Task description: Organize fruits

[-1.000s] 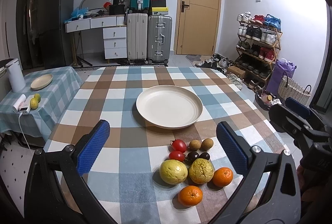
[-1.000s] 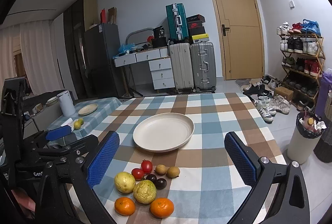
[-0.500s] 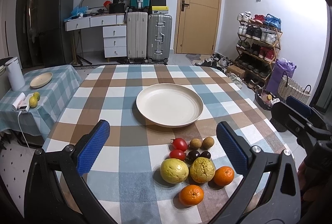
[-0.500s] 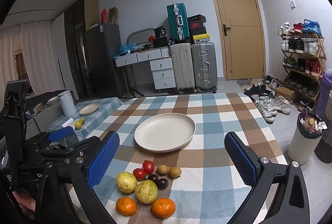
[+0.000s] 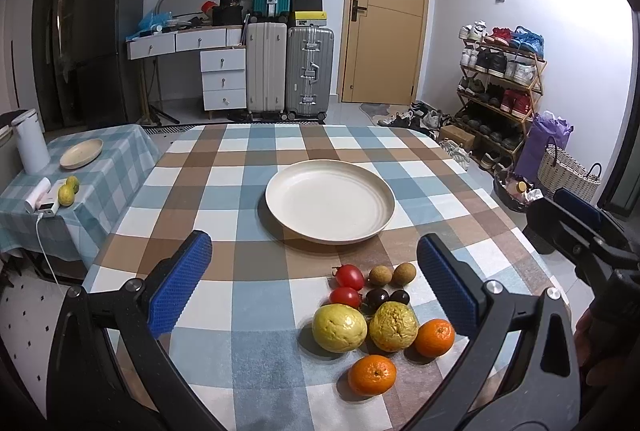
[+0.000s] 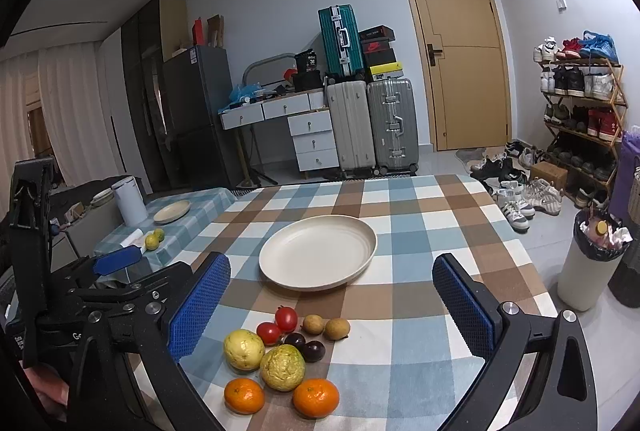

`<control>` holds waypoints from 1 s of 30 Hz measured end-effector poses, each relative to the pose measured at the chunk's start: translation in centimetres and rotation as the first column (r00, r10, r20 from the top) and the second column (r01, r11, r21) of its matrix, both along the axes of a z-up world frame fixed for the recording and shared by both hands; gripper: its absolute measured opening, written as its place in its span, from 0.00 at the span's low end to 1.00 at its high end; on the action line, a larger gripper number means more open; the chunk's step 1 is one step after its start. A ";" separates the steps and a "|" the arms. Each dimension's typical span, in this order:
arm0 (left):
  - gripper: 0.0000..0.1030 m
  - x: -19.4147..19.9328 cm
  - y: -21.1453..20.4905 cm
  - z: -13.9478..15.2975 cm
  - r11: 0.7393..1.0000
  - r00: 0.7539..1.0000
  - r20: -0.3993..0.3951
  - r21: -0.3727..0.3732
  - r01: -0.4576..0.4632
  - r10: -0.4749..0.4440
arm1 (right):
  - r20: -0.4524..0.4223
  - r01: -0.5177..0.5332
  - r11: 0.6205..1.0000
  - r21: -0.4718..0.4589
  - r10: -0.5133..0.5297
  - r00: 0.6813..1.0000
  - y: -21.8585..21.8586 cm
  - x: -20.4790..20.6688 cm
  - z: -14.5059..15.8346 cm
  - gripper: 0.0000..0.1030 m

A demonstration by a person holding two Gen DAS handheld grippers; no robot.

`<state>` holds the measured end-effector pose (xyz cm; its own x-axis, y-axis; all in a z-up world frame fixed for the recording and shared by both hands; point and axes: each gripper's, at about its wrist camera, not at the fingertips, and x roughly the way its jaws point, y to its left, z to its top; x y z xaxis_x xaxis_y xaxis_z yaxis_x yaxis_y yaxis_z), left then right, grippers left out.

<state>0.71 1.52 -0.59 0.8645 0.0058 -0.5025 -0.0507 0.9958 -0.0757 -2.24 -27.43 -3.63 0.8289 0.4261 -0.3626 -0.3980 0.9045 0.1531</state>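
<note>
**Fruit cluster waits below an empty plate**

Checked cloth in blue, brown and white covers the table (image 5: 256,167), and the fruits sit bunched near its front edge. Two oranges (image 5: 372,374) lie nearest the cameras, with two yellow-green guavas (image 5: 339,327) touching side by side just behind them. Beyond those come two dark plums (image 5: 377,297), two red tomatoes (image 5: 349,276) to their left, and two small brown fruits (image 5: 380,275) at the back of the bunch. All of them rest on the cloth, close together, some touching.

Just past the cluster, toward the middle of the table, sits a wide cream plate (image 5: 280,209) with nothing on it.

Above the near edge, the left gripper (image 5: 314,283) hangs with its blue pads (image 5: 178,291) spread wide, empty, the fruits lying ahead between the fingers and toward the right one. The right gripper (image 6: 332,303) is likewise spread wide and empty, with the fruit bunch close to its left pad.

Off to the left stands a lower side table (image 5: 120,167) carrying a small plate, a white kettle and two green-yellow fruits. At the far wall are suitcases (image 5: 288,69), a white drawer unit, a tan door (image 5: 386,11), and a shoe rack (image 5: 500,87) on the right.
</note>
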 end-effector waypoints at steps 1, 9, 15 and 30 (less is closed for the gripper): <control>1.00 0.0 0.0 0.0 1.000 1.000 0.001 -0.001 0.005 -0.005 | -0.002 0.000 1.000 0.002 0.000 1.000 -0.1 0.1 -0.1 1.00; 1.00 0.0 0.2 0.0 1.000 1.000 -0.001 -0.003 0.008 -0.008 | -0.002 0.002 1.000 -0.001 -0.002 1.000 -0.1 0.1 -0.2 1.00; 1.00 0.1 0.4 -0.5 0.999 0.999 -0.024 -0.029 0.027 -0.027 | -0.004 -0.001 1.000 0.000 0.001 1.000 -0.1 0.1 -0.2 1.00; 1.00 1.1 1.1 -3.4 0.990 0.991 -0.087 -0.110 0.093 -0.102 | -0.034 0.006 1.000 0.003 -0.006 0.999 -0.5 0.6 -1.0 1.00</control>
<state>1.84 2.62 -3.97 0.8080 -0.1336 -0.5738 0.0346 0.9830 -0.1800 -1.65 -27.90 -4.67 0.8186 0.4227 -0.3889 -0.3874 0.9062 0.1696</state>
